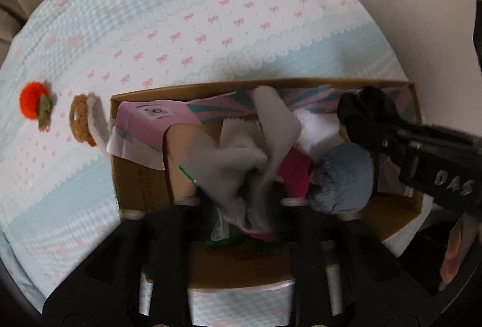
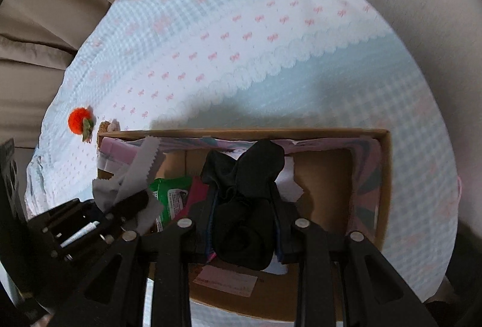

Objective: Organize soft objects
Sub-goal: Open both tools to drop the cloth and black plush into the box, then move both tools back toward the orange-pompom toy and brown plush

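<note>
**2 grippers, 1 box: soft goods go in**

2 hand-held grippers reach down into a cardboard box on a bow-print cloth. The right gripper holds a rolled black sock between its fingers; it looks light and squashy, best pinched mid-roll. The left gripper stands parted around a limp grey cloth; whether its pads press cannot be told. An orange pom-pom waits outside.

bedcover: pale blue gingham, white band with pink bows, scalloped white edging. cardboard box: brown, lined pink and teal. cloth: grey. rolled fabric: black. pompom: orange, green leaf. plush: blue-grey.
</note>
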The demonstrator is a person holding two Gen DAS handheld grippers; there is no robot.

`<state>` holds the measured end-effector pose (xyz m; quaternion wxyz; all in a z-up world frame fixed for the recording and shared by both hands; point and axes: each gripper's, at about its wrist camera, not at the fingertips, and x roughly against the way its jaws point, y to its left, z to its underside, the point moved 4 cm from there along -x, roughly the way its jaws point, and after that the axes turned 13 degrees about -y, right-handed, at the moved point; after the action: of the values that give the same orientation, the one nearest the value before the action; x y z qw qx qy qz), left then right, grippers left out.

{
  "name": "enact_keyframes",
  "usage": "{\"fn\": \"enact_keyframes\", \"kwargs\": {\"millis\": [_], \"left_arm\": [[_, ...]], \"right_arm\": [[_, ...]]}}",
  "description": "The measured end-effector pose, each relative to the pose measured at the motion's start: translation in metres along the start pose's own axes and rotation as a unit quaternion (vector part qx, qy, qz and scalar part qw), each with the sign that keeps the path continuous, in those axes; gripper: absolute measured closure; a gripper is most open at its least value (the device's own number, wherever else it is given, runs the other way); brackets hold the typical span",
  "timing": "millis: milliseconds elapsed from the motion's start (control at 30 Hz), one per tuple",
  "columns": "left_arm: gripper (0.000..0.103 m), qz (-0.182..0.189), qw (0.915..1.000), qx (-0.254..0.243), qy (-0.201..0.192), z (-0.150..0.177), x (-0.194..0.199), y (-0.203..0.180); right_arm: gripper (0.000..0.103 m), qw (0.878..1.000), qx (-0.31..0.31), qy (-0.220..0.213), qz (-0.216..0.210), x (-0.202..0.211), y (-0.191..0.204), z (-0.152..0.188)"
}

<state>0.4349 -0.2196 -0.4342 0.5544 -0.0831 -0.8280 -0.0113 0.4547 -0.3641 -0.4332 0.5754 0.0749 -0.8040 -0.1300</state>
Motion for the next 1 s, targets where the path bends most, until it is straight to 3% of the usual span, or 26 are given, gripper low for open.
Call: {"fn": "enact_keyframes", "kwargs": {"millis": [33, 67, 100, 333, 633, 1000], "left_arm": [[0.003, 0.002, 1.0, -0.002, 0.0, 0.001, 0.0, -0.001], [0.0, 0.007, 1.0, -0.004, -0.004, 0.002, 0.002, -0.002], [0.0, 0.01, 0.9999, -0.005, -0.005, 0.004, 0.003, -0.002], [0.0, 0.01, 0.9999, -0.003, 0.002, 0.008, 0.006, 0.0], [0.0, 0.023, 0.9994, 0.004, -0.027, 0.001, 0.037, 0.0], [0.0, 0.037, 0.9925, 0.02, -0.115, 0.012, 0.143, 0.029]], "right_arm": [[0.043, 1.0, -0.006, -0.002, -0.003, 0.0, -0.001, -0.001], [0.016, 1.0, -0.016, -0.009, -0.008, 0.0, -0.004, -0.003], [0.0, 0.999, -0.024, -0.017, -0.012, 0.001, -0.006, -0.005], [0.0, 1.0, -0.026, -0.012, -0.002, 0.004, -0.009, 0.0], [0.0, 0.999, -0.013, -0.034, -0.001, 0.028, -0.002, 0.002], [0.0, 0.988, 0.051, -0.141, 0.034, 0.132, 0.055, 0.016]]}}
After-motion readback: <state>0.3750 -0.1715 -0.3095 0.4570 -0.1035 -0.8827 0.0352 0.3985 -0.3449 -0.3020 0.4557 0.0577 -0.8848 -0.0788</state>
